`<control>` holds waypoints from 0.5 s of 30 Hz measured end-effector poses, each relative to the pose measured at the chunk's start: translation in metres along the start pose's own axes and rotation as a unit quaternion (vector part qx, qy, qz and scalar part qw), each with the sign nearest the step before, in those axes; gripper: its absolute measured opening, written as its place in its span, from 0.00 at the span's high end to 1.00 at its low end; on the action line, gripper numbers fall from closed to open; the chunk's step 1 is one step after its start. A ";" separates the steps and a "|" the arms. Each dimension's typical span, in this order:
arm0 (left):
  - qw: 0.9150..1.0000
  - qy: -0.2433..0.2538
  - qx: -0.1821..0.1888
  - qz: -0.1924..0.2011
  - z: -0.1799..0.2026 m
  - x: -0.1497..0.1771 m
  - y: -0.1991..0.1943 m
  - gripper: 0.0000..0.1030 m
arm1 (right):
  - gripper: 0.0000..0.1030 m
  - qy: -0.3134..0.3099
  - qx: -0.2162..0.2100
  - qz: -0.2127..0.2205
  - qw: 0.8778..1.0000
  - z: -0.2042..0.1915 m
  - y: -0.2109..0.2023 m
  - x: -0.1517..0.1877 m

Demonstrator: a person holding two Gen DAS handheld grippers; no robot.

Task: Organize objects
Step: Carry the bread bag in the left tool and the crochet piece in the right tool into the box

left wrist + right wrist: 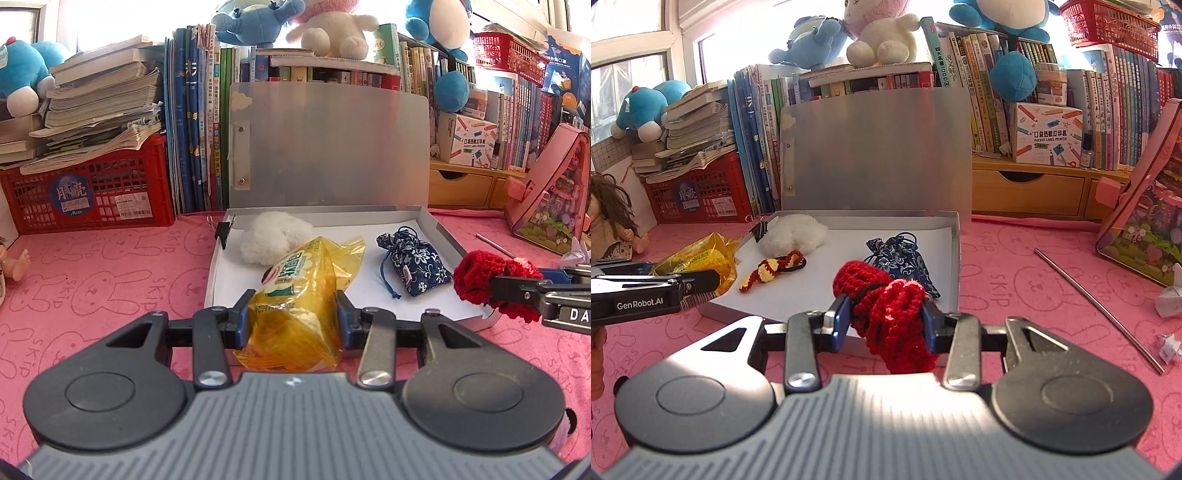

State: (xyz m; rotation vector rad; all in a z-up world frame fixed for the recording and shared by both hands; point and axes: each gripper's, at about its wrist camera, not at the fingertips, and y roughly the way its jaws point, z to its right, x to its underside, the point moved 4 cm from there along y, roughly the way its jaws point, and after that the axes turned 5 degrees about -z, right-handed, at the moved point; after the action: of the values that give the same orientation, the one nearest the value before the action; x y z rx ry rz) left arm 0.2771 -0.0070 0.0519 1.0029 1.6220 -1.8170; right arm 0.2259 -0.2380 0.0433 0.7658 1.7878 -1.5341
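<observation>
My left gripper is shut on a yellow snack packet, held over the near edge of an open grey box. My right gripper is shut on a red crocheted piece, at the box's near right corner. That red piece and the right gripper show at the right in the left wrist view; the packet and the left gripper show at the left in the right wrist view. Inside the box lie a white fluffy ball, a blue floral pouch and a red-and-yellow crochet strip.
The box lid stands upright against books. A red crate with stacked books is at the left, a doll beside it. A metal rod, a pink picture box and folded paper lie right on the pink cloth.
</observation>
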 end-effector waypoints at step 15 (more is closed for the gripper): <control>0.999 0.004 -0.004 -0.037 -0.004 -0.010 0.053 0.52 | 0.58 0.013 -0.011 -0.057 0.998 0.010 0.058 -0.010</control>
State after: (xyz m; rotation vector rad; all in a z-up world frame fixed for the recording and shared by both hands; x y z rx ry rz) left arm 0.3253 -0.0126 0.0276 0.9598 1.6894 -1.8559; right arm 0.2785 -0.2394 0.0148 0.6854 1.8937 -1.5814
